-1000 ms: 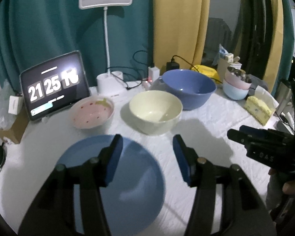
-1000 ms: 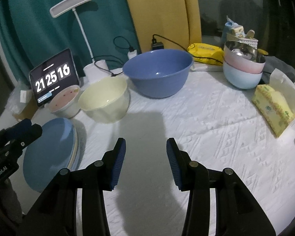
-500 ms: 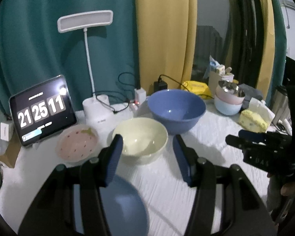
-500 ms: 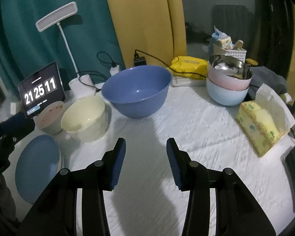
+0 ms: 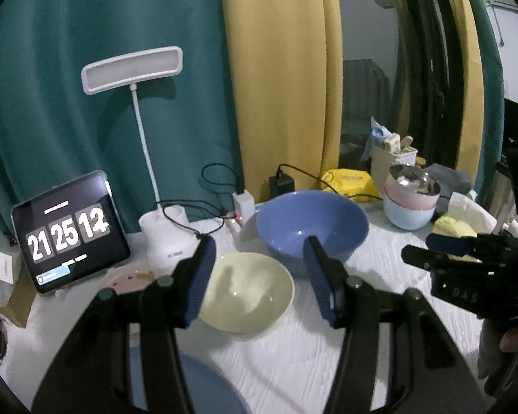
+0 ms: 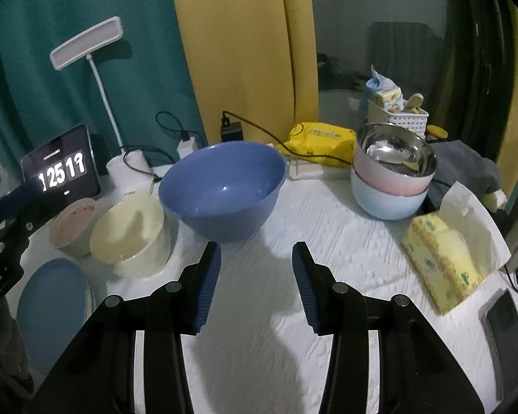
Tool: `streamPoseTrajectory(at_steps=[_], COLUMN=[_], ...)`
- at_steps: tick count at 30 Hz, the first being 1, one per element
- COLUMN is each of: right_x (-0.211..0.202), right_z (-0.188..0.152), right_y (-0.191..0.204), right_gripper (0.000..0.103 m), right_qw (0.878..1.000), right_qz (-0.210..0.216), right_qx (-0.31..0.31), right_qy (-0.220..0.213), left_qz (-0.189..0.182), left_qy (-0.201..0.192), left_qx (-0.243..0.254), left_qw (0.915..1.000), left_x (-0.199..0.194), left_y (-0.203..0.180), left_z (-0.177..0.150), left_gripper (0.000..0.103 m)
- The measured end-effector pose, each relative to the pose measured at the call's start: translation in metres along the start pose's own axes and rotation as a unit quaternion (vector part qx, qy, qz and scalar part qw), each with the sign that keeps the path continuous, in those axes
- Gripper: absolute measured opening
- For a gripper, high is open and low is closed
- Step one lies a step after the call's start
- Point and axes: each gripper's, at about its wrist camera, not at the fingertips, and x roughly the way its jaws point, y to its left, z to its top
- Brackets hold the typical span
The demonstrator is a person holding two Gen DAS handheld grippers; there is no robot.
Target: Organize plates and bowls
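Hovering left gripper point(image 5: 257, 277): jaws are standing wide apart, holding nothing.
Cream bowl point(image 5: 247, 291): lying just below and between its fingers.
Right gripper point(image 6: 256, 284): spread apart, gripping nothing.
Blue bowl point(image 6: 222, 188): sitting just ahead.

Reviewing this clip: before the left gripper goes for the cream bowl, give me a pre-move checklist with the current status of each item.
1. Left gripper jaws open and empty: ok.
2. Right gripper jaws open and empty, over bare cloth: ok.
3. Cream bowl upright and lined up between the left jaws: ok.
4. Cream bowl apart from the large blue bowl: cannot tell, their rims overlap in both views.
5. Cream bowl apart from the pink bowl: cannot tell.
6. Blue plate visible for stacking: ok, though partly cut off in the left view.
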Motion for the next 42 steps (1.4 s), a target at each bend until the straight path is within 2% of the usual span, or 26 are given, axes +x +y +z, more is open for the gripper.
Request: streamPoseTrajectory(at_steps=[6, 12, 16, 18, 19, 24, 25, 30, 42], right_x=[0.013, 0.026, 0.037, 0.045, 0.05, 0.066, 0.069, 0.085, 0.12], right_z=[0.01, 0.02, 0.027, 0.029, 0.03, 0.031, 0.032, 0.031, 0.006], right_y=[-0.005, -0.015, -0.021, -0.025, -0.028, -0.039, -0.042, -0.051, -0.041], right_gripper=[0.046, 0.046, 0.046, 0.051, 0.057, 0.061, 0.065, 0.07, 0.07], right_qw=[1.0, 1.0, 0.999, 0.999, 0.999, 0.997, 0.996, 0.995, 0.997], right_qz=[-0.015, -0.022, -0.027, -0.033, -0.03, -0.041, -0.042, -0.028, -0.024], right_qx=[-0.004, 0.006, 0.018, 0.025, 0.035, 0.055, 0.063, 0.087, 0.06], right_qy=[-0.008, -0.014, -0.022, -0.025, -0.027, -0.039, -0.039, -0.027, 0.038], left_qz=[0.012, 0.009, 0.01, 0.008, 0.008, 0.012, 0.012, 0.012, -0.003], left_qy=[-0.005, 0.017, 0.035, 0.041, 0.043, 0.056, 0.06, 0.071, 0.102], left_qx=[-0.009, -0.034, -0.027, -0.021, -0.019, -0.017, -0.019, -0.023, 0.0], left_qw=[0.9999, 0.9992, 0.999, 0.9989, 0.9989, 0.9982, 0.998, 0.9972, 0.9948], left_x=[0.021, 0.047, 0.066, 0.073, 0.076, 0.09, 0.092, 0.1, 0.117], left_y=[-0.002, 0.0, -0.003, -0.005, -0.007, -0.012, -0.012, -0.014, -0.031], left_z=[0.002, 0.003, 0.002, 0.002, 0.002, -0.001, -0.001, -0.002, -0.007], left_gripper=[0.054, 0.054, 0.054, 0.054, 0.054, 0.054, 0.054, 0.054, 0.054])
